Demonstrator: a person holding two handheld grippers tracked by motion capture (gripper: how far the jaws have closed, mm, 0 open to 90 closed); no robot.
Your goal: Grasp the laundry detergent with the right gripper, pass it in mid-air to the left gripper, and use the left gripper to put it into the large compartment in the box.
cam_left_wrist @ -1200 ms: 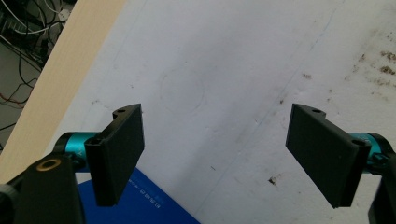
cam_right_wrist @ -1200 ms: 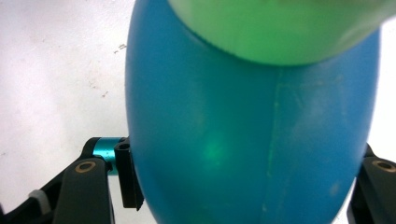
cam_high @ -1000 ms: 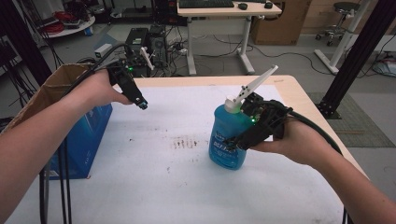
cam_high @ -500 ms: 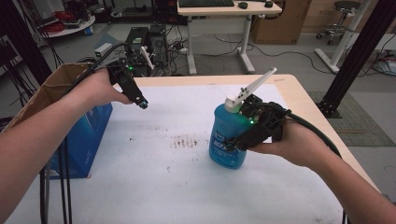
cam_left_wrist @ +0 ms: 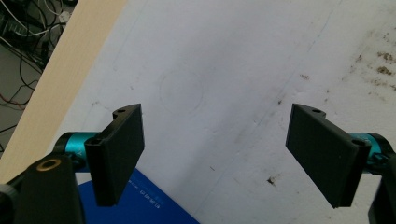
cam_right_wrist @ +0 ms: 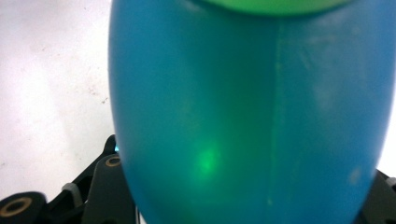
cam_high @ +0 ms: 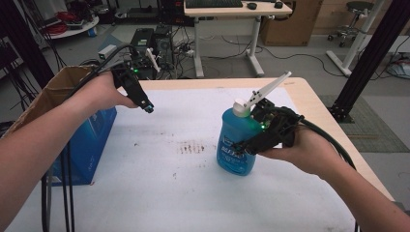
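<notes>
A translucent blue bottle (cam_high: 233, 129) with a white pump nozzle (cam_high: 263, 92) stands upright on the white table top (cam_high: 183, 198), right of centre. My right gripper (cam_high: 241, 145) reaches in from the right and is shut on the bottle's body. Its jaws have just been closing with the bottle between them. In the right gripper view the bottle (cam_right_wrist: 252, 116) looms very close, lit green. My left gripper (cam_high: 147, 107) hovers over the table's far left. Its jaws stand open (cam_left_wrist: 224, 149) with nothing between them.
An open cardboard box with a blue printed side (cam_high: 92, 140) sits at the table's left edge, below my left forearm. A brown stain (cam_high: 191, 147) marks the table's middle. Desks, cables and a black frame post (cam_high: 367, 58) stand beyond the far edge.
The right gripper's jaws have drawn in against the blue bottle. Both hands and the bottle have stayed where they were.
</notes>
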